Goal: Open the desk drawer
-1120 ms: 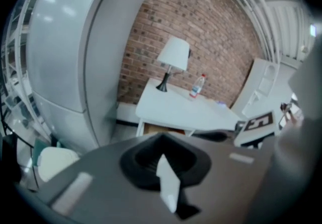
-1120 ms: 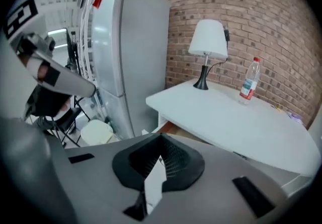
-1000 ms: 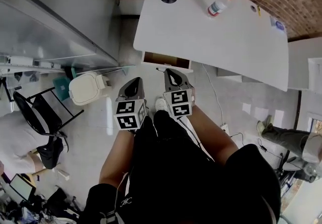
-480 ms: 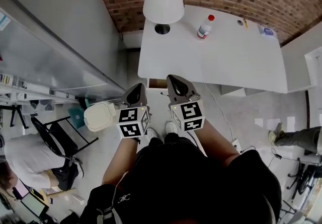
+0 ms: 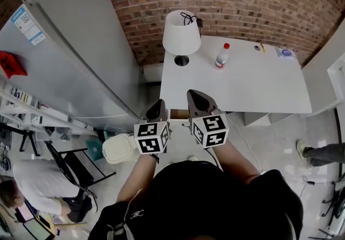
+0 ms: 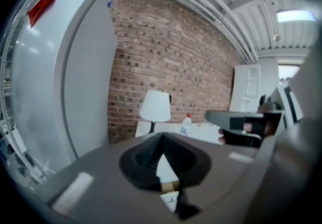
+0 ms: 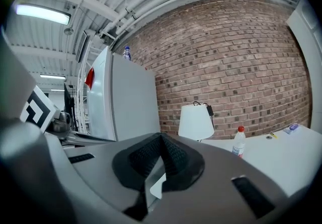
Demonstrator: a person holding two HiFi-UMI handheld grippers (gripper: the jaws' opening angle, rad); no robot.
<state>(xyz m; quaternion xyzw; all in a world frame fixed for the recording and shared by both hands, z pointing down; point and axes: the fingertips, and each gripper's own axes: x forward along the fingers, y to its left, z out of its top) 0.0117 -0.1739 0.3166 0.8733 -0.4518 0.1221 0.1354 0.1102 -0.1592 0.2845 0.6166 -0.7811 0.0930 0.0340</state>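
A white desk [image 5: 253,85] stands against the brick wall, with a white lamp [image 5: 181,33] and a red-capped bottle [image 5: 220,56] on it. A brown sliver of the drawer [image 5: 174,113] shows under the desk's front left edge, between my two grippers. My left gripper [image 5: 158,107] is shut and empty, just short of that edge. My right gripper [image 5: 194,96] is shut too, its tip over the desk's front edge. In the left gripper view the left gripper [image 6: 162,140] points at the lamp [image 6: 155,106]. In the right gripper view the right gripper [image 7: 161,138] faces the lamp [image 7: 196,122] and bottle [image 7: 238,142].
A tall grey refrigerator [image 5: 70,55] stands left of the desk. A white lidded bin [image 5: 119,148] and a black chair [image 5: 70,166] are on the floor at the left. A person [image 5: 38,179] sits at the lower left. Another person's leg [image 5: 323,152] shows at the right.
The head view has tilted up, so the brick wall and the whole desk now show. Both grippers stay side by side and shut, and have come closer to the desk's front edge.
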